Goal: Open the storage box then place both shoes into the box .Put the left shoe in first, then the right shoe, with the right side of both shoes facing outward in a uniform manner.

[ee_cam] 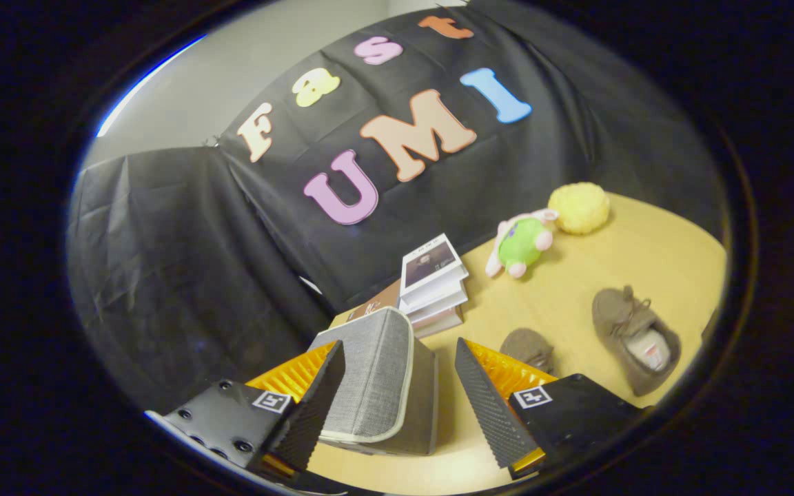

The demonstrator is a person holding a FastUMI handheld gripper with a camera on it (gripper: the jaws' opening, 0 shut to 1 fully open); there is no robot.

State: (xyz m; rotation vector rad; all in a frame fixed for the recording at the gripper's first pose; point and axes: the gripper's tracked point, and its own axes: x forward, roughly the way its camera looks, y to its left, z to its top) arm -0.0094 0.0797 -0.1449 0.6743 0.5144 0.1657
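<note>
A grey fabric storage box (pixel 383 375) with a pale trimmed lid stands on the yellow table (pixel 597 275), between and just ahead of my fingers. Its lid looks closed. My gripper (pixel 397 386) is open, its fingers straddling the box, and I see no touch on either side. One grey-brown shoe (pixel 635 337) lies beyond the right finger, its opening showing a white insole. The second shoe (pixel 528 348) sits just behind the right finger (pixel 483 399), partly hidden by it.
A stack of books (pixel 431 282) stands right behind the box. Farther back on the table lie a green and pink plush toy (pixel 521 244) and a yellow fuzzy ball (pixel 579 207). Black cloth walls close the back and left.
</note>
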